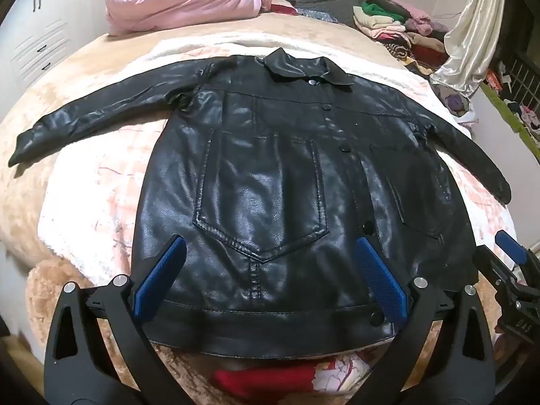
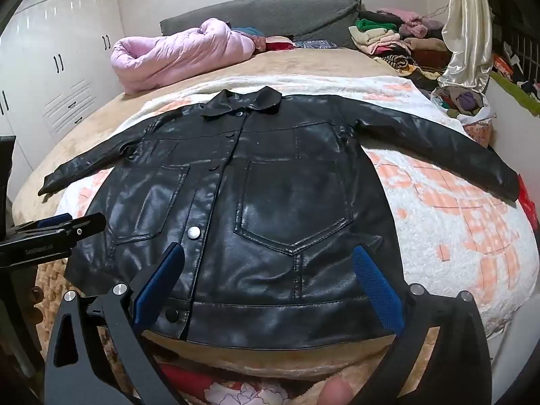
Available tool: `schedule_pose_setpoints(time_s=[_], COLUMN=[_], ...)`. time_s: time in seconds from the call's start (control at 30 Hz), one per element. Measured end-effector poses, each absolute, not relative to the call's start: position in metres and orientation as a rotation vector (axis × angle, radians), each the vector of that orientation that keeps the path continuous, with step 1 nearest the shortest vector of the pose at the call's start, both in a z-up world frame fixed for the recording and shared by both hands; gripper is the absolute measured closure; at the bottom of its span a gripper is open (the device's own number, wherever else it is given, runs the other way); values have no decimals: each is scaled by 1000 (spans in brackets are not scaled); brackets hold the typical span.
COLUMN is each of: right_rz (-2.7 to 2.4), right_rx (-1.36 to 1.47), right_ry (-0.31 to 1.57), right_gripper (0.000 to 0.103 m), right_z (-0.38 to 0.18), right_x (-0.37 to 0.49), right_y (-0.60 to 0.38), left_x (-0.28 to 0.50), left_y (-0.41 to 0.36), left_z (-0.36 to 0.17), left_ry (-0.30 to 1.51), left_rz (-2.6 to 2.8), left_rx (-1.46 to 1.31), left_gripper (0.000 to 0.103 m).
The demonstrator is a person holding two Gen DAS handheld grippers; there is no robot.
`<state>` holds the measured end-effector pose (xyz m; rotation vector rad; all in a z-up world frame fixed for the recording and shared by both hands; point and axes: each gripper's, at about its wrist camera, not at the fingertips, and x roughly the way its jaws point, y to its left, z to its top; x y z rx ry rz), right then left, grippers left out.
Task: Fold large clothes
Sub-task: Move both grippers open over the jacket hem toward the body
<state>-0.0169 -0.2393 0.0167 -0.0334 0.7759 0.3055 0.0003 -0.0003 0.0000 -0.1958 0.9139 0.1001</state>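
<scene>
A black leather jacket (image 1: 270, 175) lies flat and face up on the bed, buttoned, collar at the far end, both sleeves spread out to the sides. It also shows in the right wrist view (image 2: 270, 202). My left gripper (image 1: 270, 246) is open and empty, hovering over the hem on the jacket's left half. My right gripper (image 2: 270, 253) is open and empty over the hem on the right half. The right gripper shows at the right edge of the left wrist view (image 1: 513, 270); the left gripper shows at the left edge of the right wrist view (image 2: 50, 233).
The jacket rests on a white and pink fleece blanket (image 2: 455, 229) over a beige fuzzy bedspread (image 1: 50, 209). A rolled pink quilt (image 1: 175, 0) and piles of clothes (image 1: 398, 27) sit at the far end. A white wardrobe (image 2: 60, 67) stands left. Red floral fabric (image 1: 287, 381) lies at the near edge.
</scene>
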Motion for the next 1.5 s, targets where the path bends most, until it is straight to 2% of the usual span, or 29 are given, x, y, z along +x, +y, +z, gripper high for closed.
schedule_pose_setpoints(time_s=[1.5], right_rz=[324], right_rx=[-46], right_ry=[781], right_gripper=[4], right_z=[15], right_x=[-19], right_y=[-228], left_x=[0], left_y=[-3], left_z=[8], left_ry=[901], left_rz=[82], left_rx=[-183], left_gripper=[9])
